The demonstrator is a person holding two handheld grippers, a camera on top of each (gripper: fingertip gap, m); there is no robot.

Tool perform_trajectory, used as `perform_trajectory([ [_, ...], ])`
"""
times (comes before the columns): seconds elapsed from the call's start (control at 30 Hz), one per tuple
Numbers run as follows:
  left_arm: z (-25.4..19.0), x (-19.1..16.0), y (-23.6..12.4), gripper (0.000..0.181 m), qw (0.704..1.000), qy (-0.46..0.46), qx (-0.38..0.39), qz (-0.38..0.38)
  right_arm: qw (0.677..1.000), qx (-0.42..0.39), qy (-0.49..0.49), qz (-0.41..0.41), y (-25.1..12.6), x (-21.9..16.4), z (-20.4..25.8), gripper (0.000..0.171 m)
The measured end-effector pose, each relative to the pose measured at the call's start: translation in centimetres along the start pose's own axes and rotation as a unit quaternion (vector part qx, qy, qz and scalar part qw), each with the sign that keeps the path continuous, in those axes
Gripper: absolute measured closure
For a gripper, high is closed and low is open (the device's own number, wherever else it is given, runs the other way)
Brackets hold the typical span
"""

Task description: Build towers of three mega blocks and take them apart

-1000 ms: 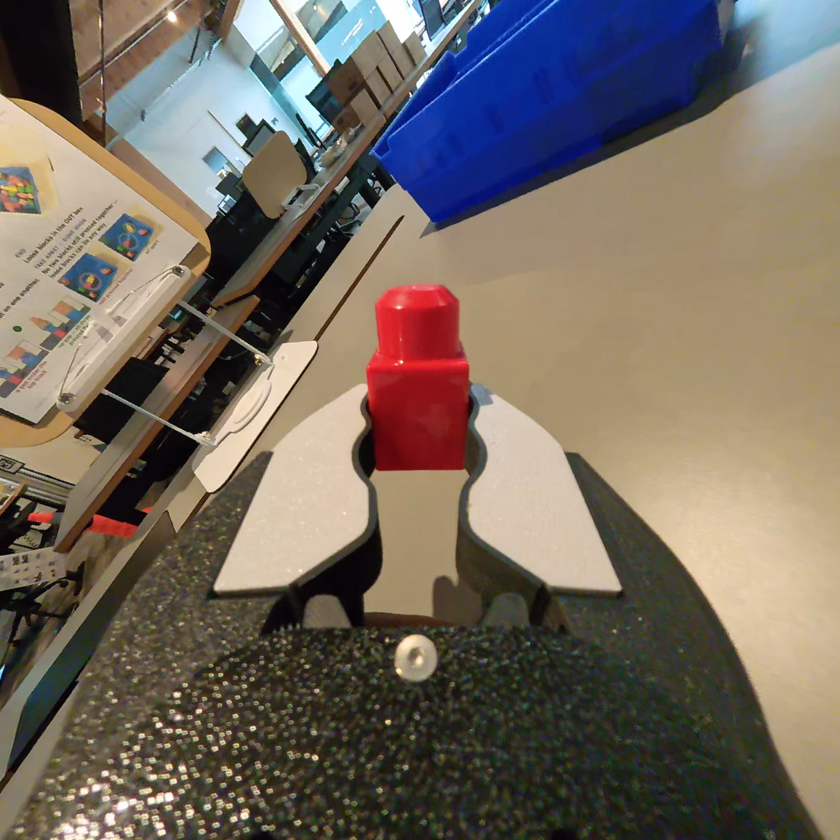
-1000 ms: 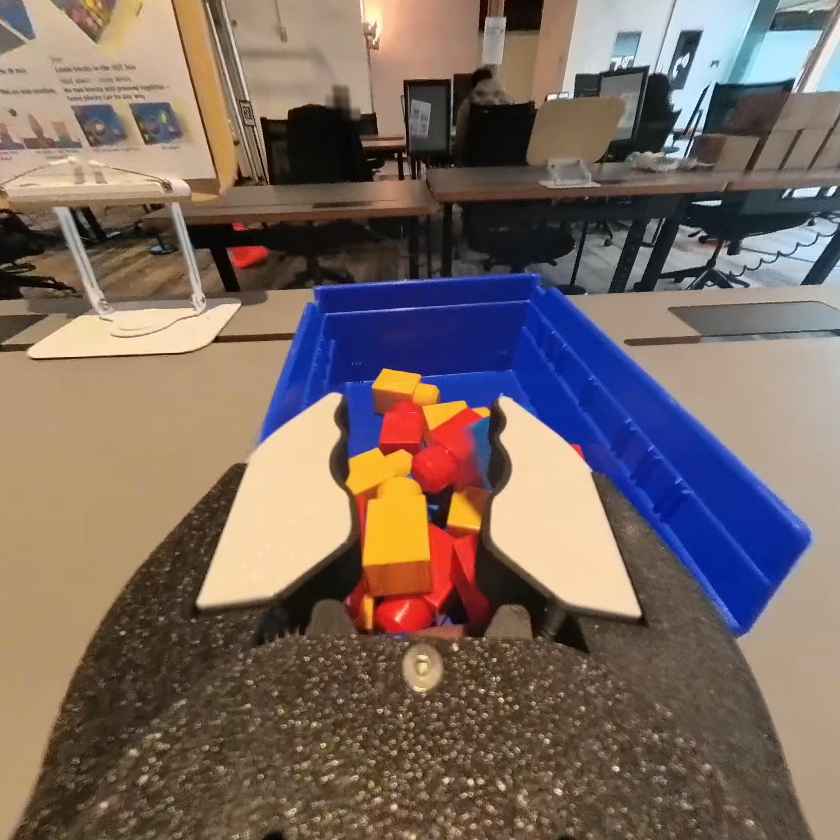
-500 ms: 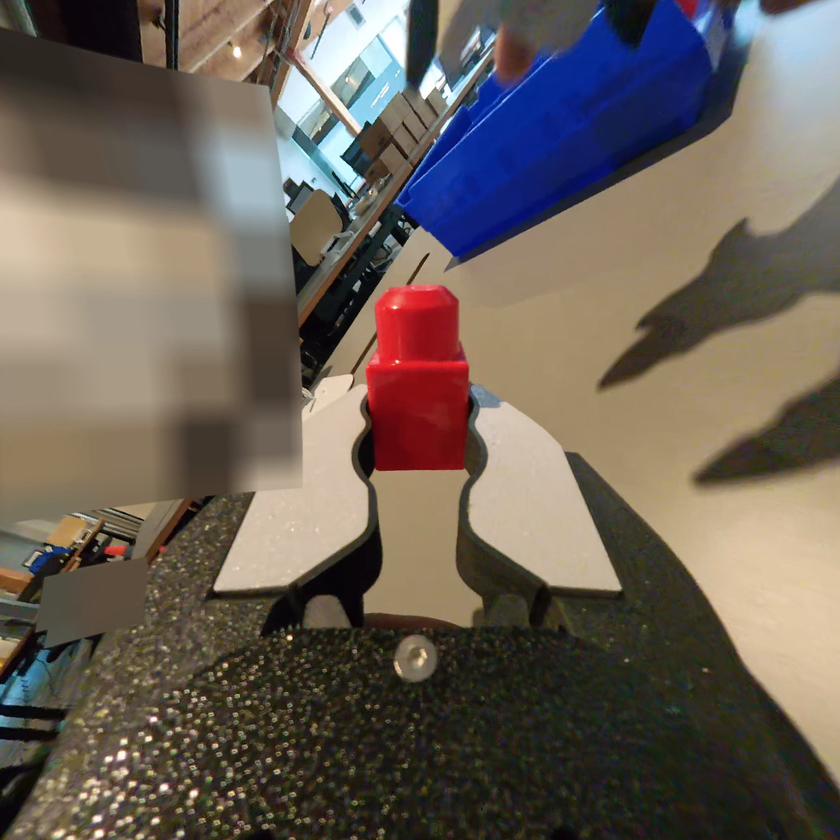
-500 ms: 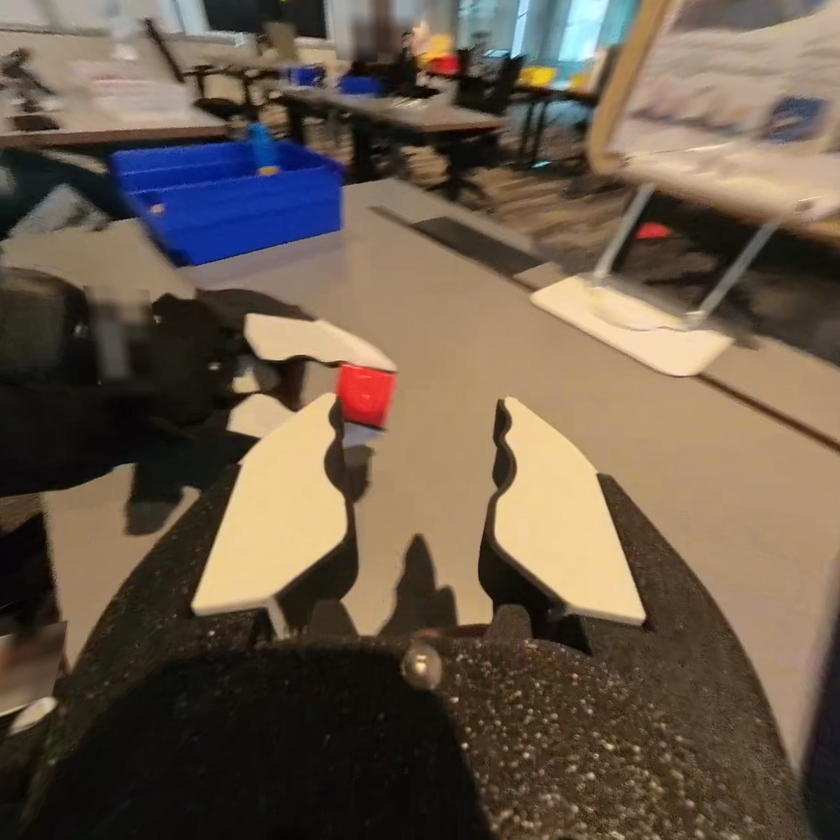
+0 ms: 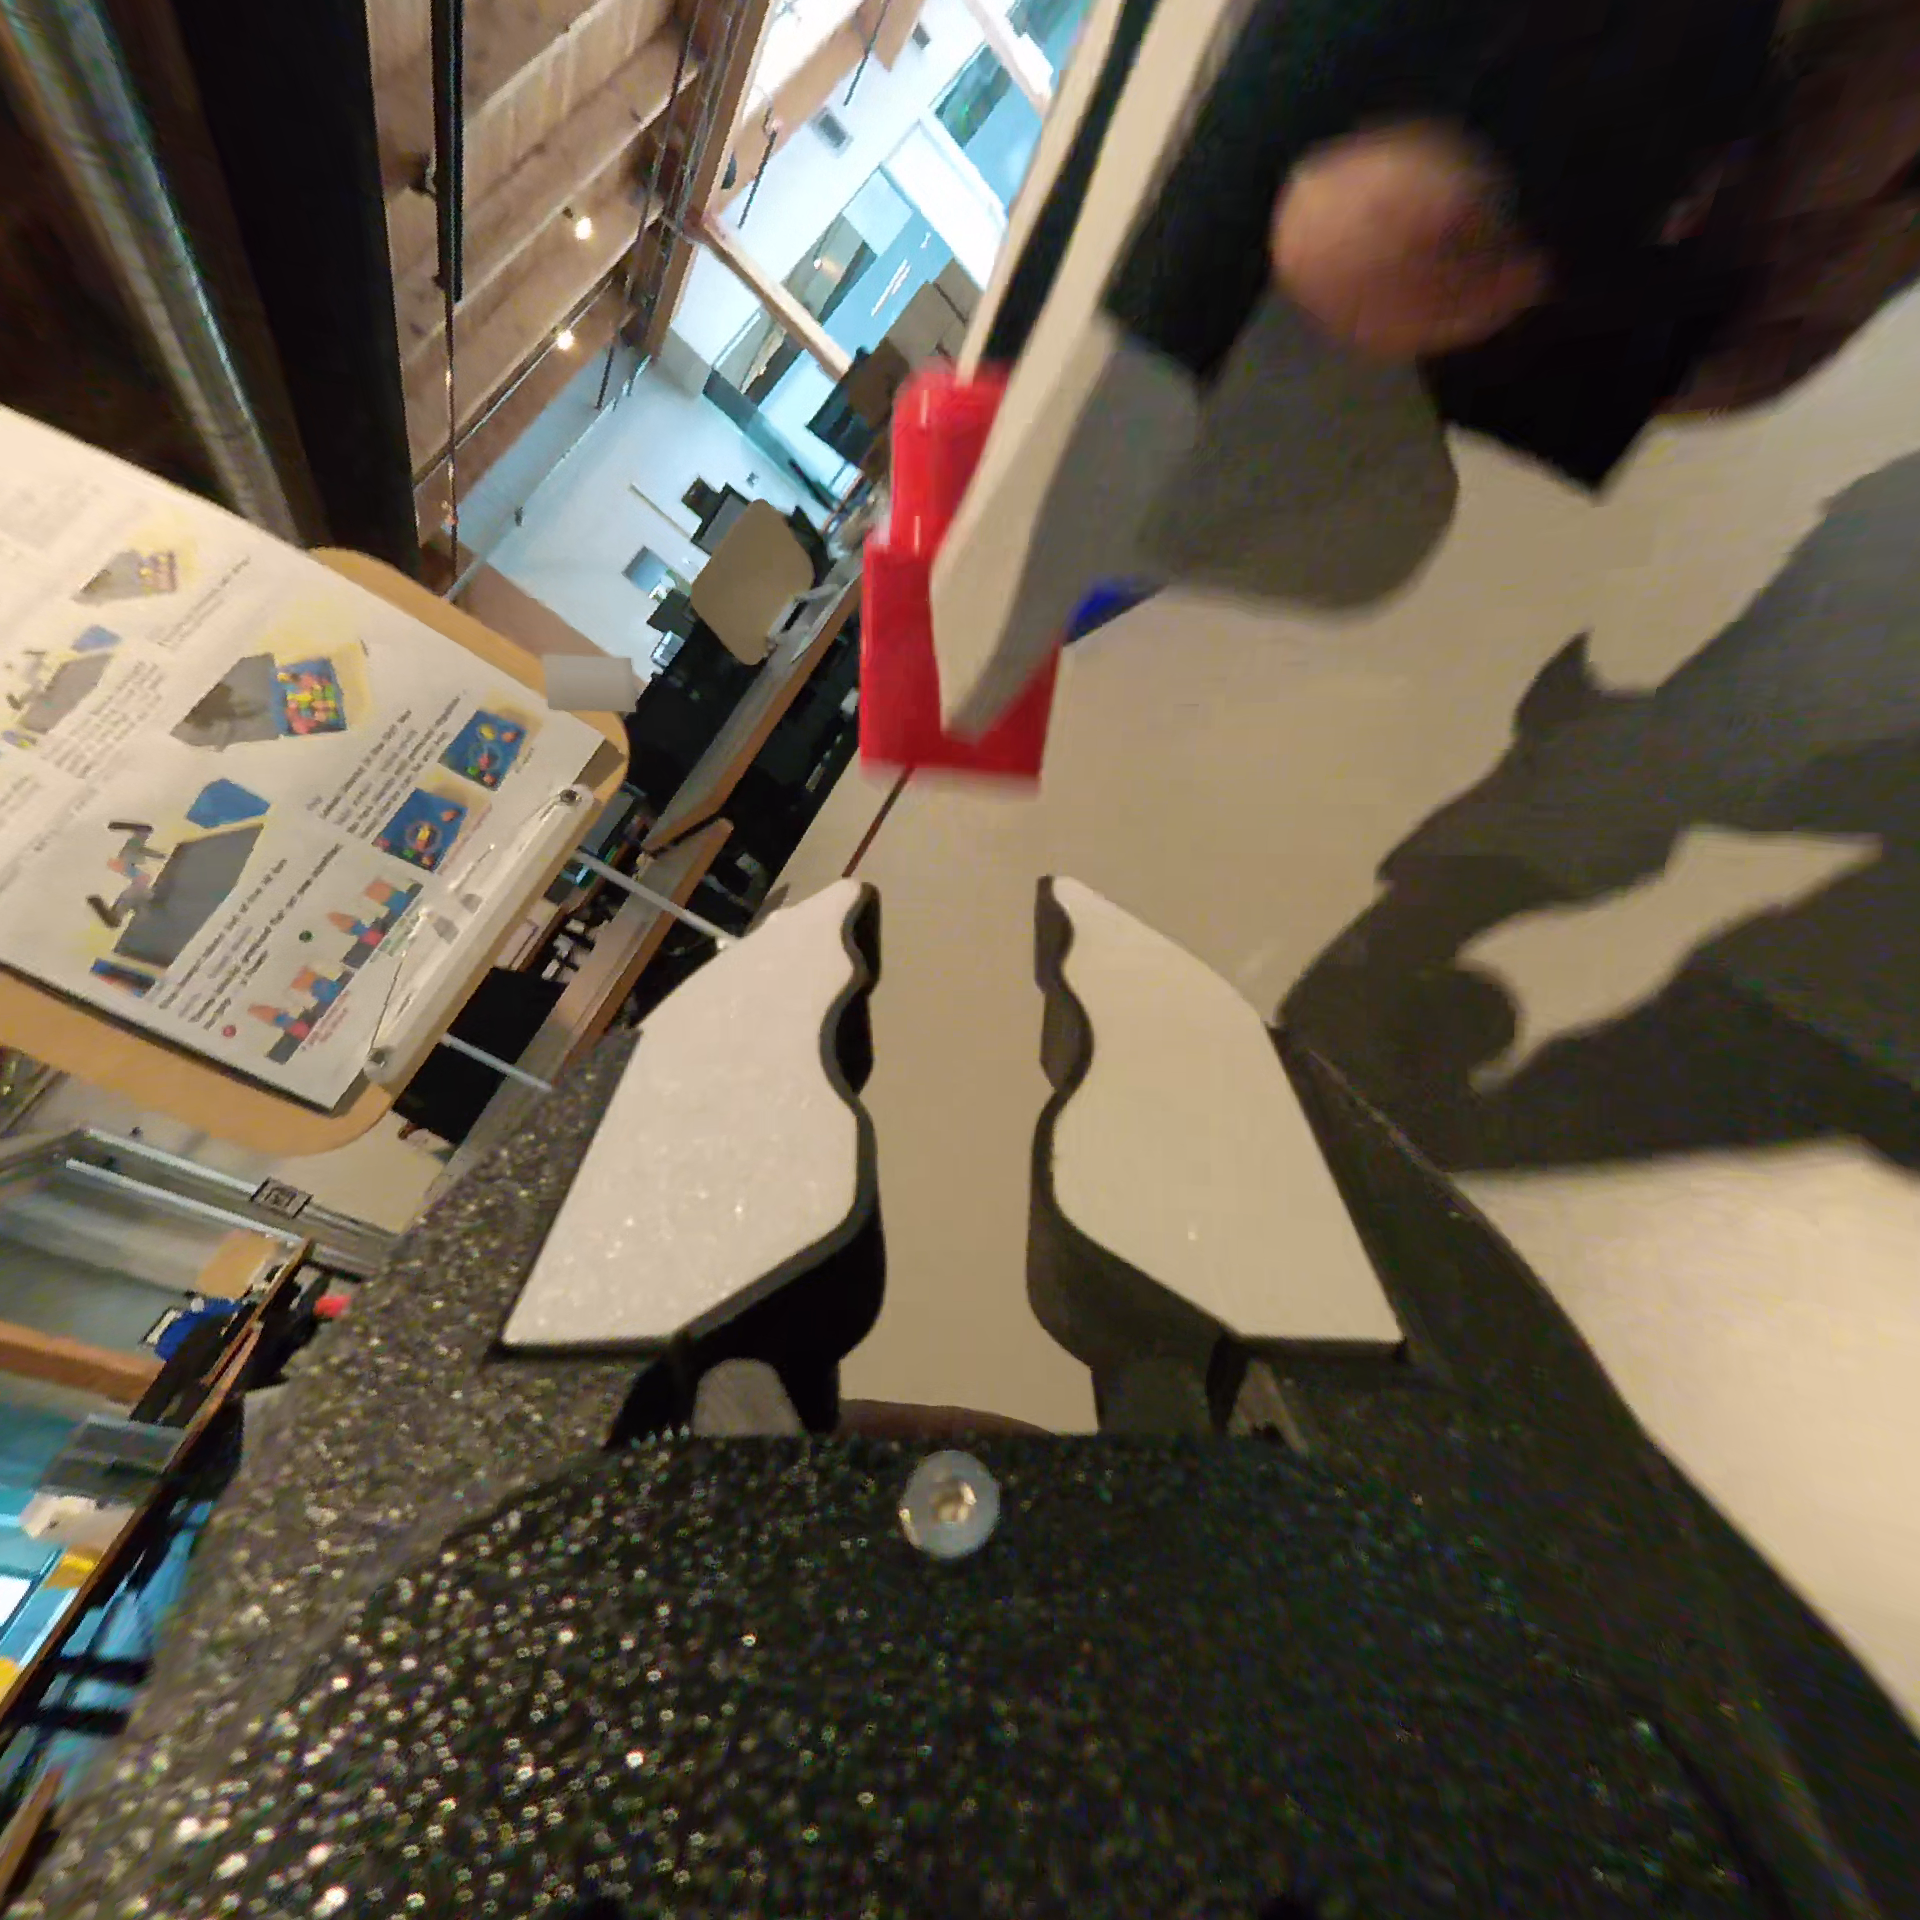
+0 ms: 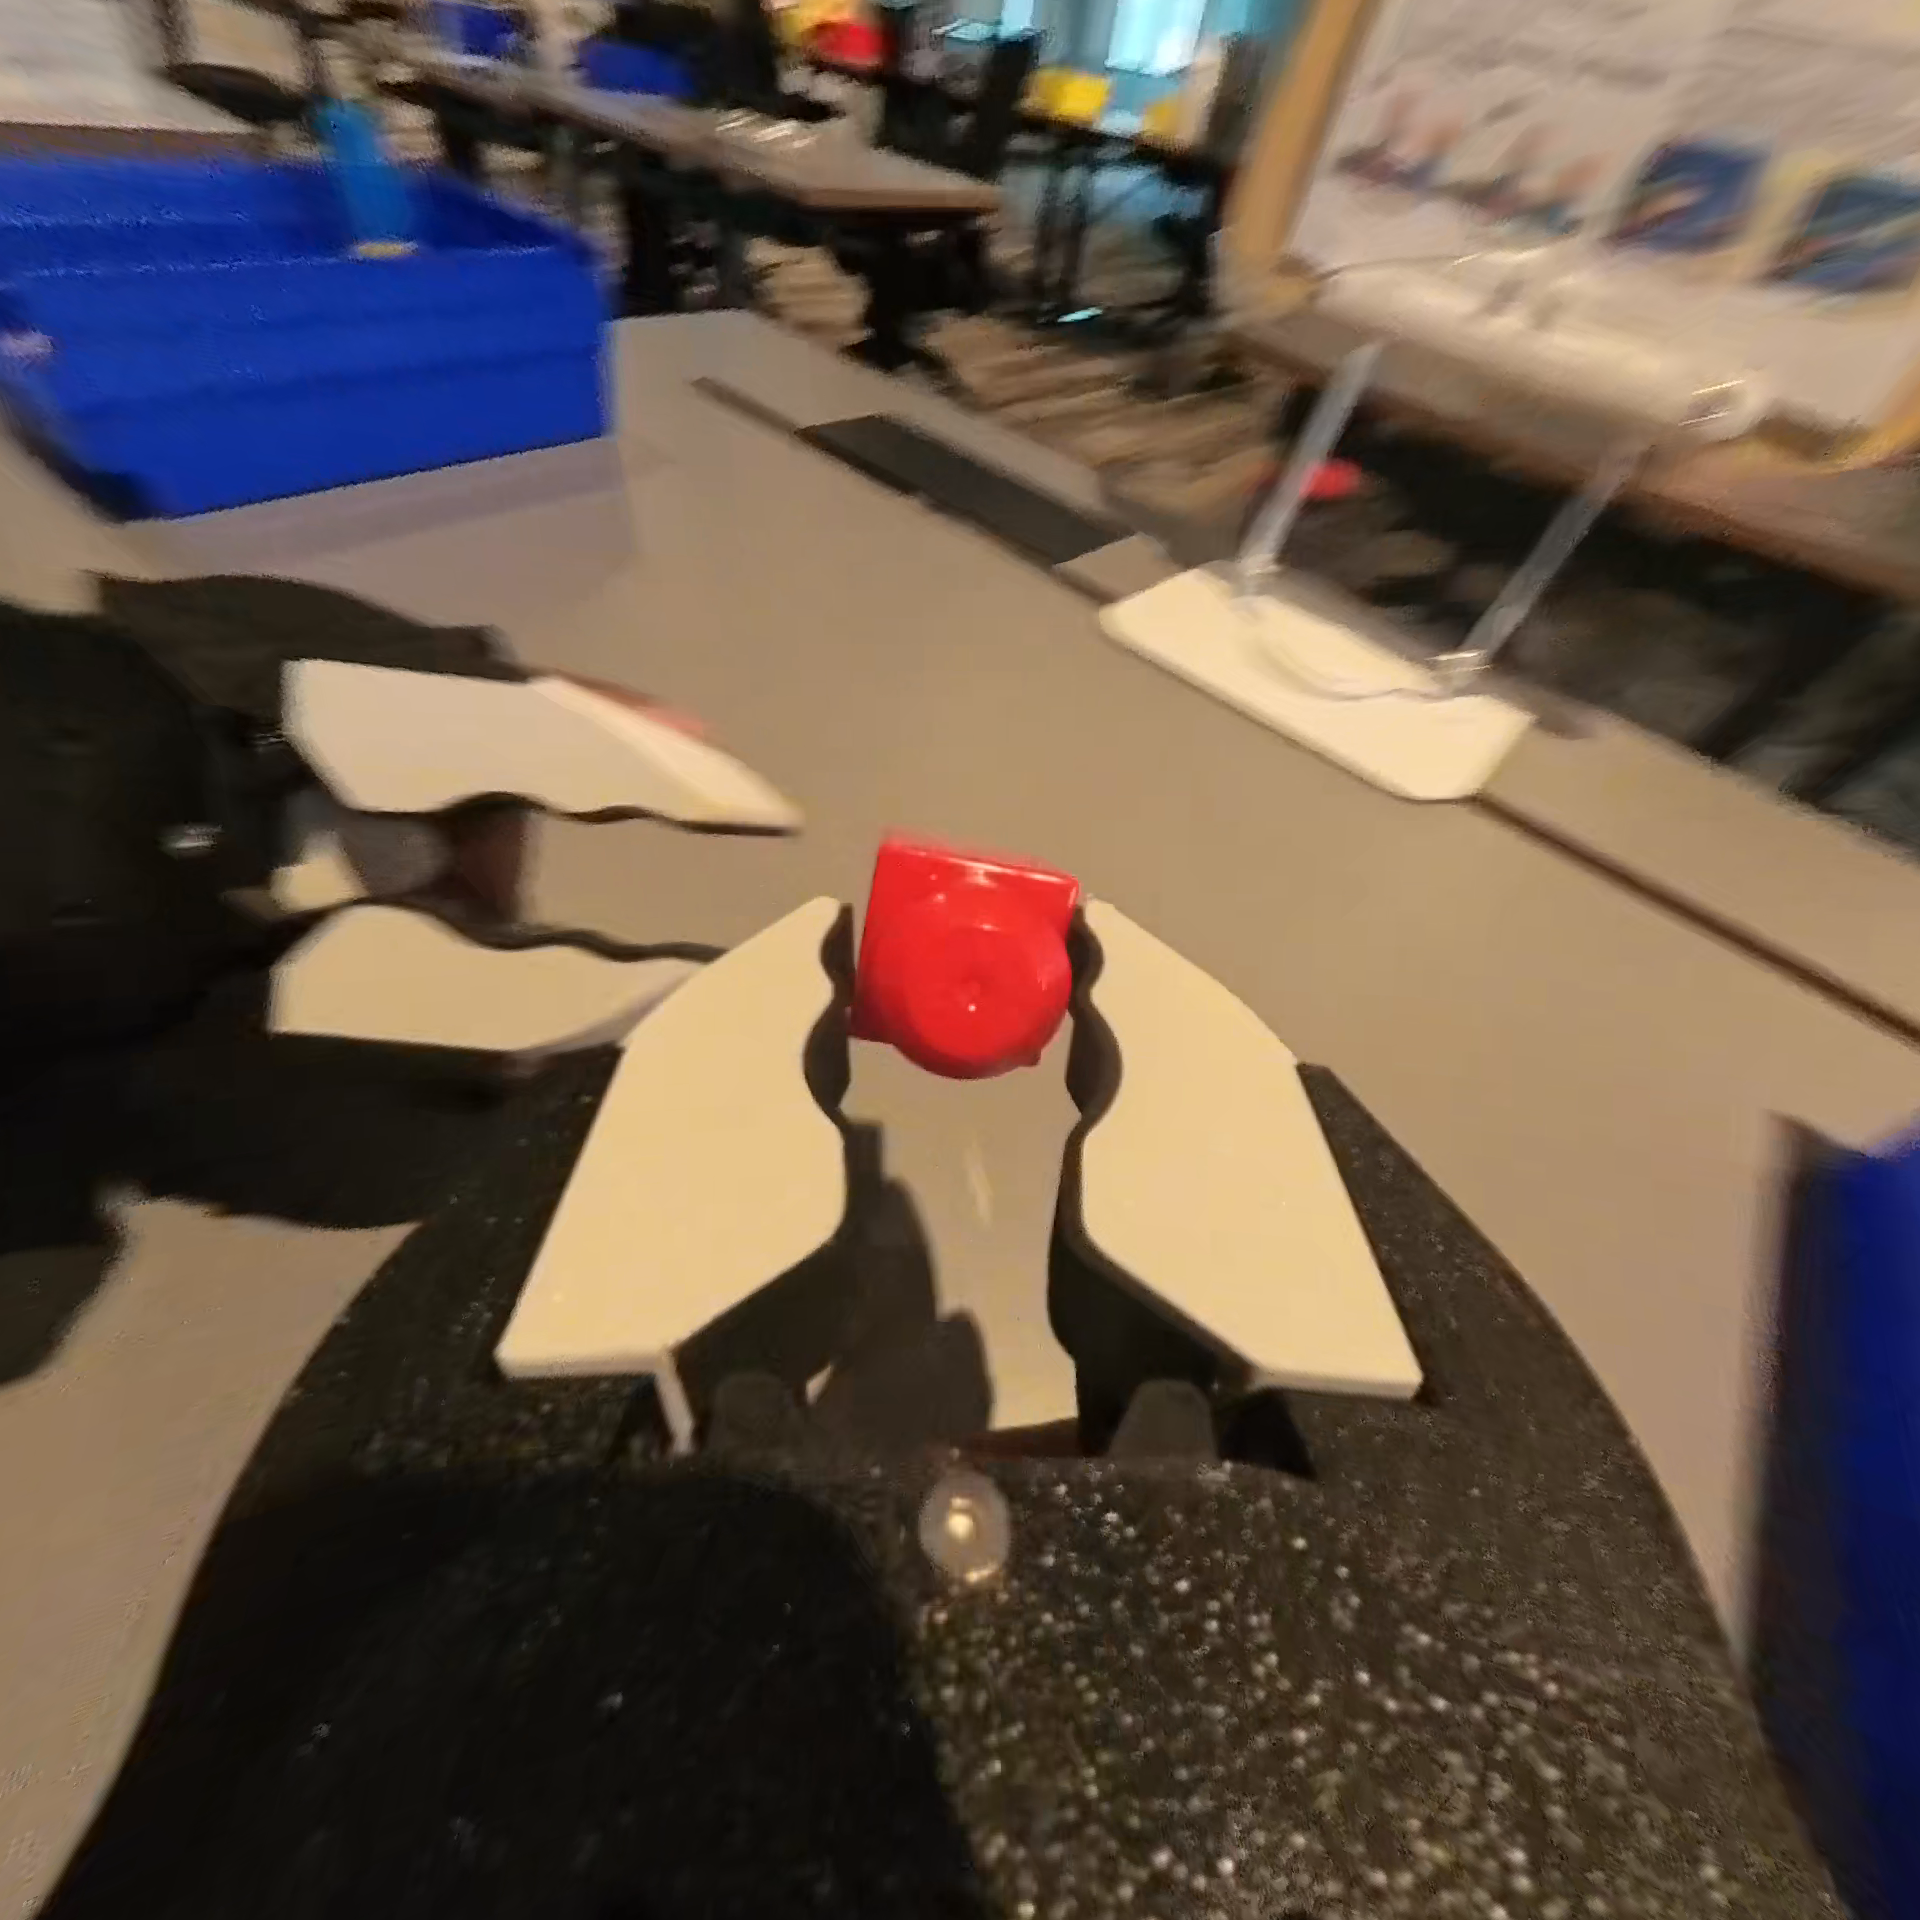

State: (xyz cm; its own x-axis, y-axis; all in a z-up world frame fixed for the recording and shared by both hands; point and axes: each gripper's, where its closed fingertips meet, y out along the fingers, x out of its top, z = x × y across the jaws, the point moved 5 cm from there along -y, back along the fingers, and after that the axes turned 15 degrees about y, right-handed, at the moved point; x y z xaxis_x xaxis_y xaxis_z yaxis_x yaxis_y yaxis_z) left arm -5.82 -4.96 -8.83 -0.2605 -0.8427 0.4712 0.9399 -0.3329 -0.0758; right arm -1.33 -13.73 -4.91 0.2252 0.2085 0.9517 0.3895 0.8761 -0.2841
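Note:
A red mega block (image 6: 961,956) is clamped between the fingers of my right gripper (image 6: 961,909), its stud pointing toward the camera, above the grey table (image 6: 1299,987). In the left wrist view the same block (image 5: 904,665) hangs upright ahead of and above my left gripper (image 5: 956,914), partly behind one right-gripper finger (image 5: 1029,488). My left gripper holds nothing and its fingers stand a narrow gap apart. It also shows in the right wrist view (image 6: 748,888), just left of the block and apart from it. Both views are motion-blurred.
A blue bin (image 6: 312,343) stands far left on the table, and another blue bin's edge (image 6: 1849,1455) is close on the right. An instruction board (image 5: 260,810) on a white-based stand (image 6: 1320,696) is at the table's far side. A hand (image 5: 1392,249) holds the right gripper. The tips of one gripper are about 5 centimeters away from the tips of the other.
My right gripper swung from over the block bin to the left gripper and shut on the red block. The left gripper let go of it; the block now sits clear of its fingers.

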Motion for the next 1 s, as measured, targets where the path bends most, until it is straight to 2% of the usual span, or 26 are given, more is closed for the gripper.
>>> perform_trajectory([
  [0.1, 0.5, -0.7, -0.1, 0.155, 1.0, -0.019, 0.005, 0.013, 0.987, -0.142, -0.02, -0.067, -3.6, 2.3, -5.5, 0.132],
  [0.2, 0.6, -0.8, -0.1, 0.157, 0.999, -0.037, 0.002, 0.012, 0.949, -0.289, -0.023, -0.125, -8.6, 3.4, -12.3, 0.132],
  [0.27, 0.3, -0.8, 0.1, 0.158, 0.999, -0.034, -0.004, 0.014, 0.924, -0.358, 0.001, -0.136, -11.4, 2.7, -16.8, 0.131],
  [0.3, 0.0, -0.8, 0.2, 0.158, 0.999, -0.031, -0.009, 0.016, 0.918, -0.374, 0.022, -0.13, -12.4, 1.8, -18.8, 0.131],
  [0.37, -0.3, -0.8, 0.3, 0.159, 0.999, -0.025, -0.016, 0.018, 0.915, -0.374, 0.081, -0.126, -13.5, -0.1, -21.9, 0.118],
  [0.47, -0.5, -0.9, 0.5, 0.159, 0.999, -0.023, -0.021, 0.022, 0.915, -0.356, 0.137, -0.135, -14.9, -1.3, -23.7, 0.107],
  [0.63, -0.1, -1.4, 0.5, 0.159, 0.999, -0.039, -0.019, 0.028, 0.91, -0.31, 0.182, -0.209, -17.0, -0.1, -23.5, 0.111],
  [0.77, 0.0, -1.5, 0.4, 0.159, 0.998, -0.042, -0.017, 0.036, 0.925, -0.25, 0.155, -0.242, -16.7, 2.4, -20.2, 0.113],
  [0.87, 0.3, -1.8, 0.4, 0.159, 0.998, -0.047, -0.011, 0.044, 0.946, -0.174, 0.1, -0.254, -14.7, 4.9, -15.0, 0.119],
  [1.0, 1.2, -2.7, 0.2, 0.158, 0.995, -0.075, 0.006, 0.063, 0.976, -0.074, 0.014, -0.204, -8.5, 5.1, -7.0, 0.122],
])
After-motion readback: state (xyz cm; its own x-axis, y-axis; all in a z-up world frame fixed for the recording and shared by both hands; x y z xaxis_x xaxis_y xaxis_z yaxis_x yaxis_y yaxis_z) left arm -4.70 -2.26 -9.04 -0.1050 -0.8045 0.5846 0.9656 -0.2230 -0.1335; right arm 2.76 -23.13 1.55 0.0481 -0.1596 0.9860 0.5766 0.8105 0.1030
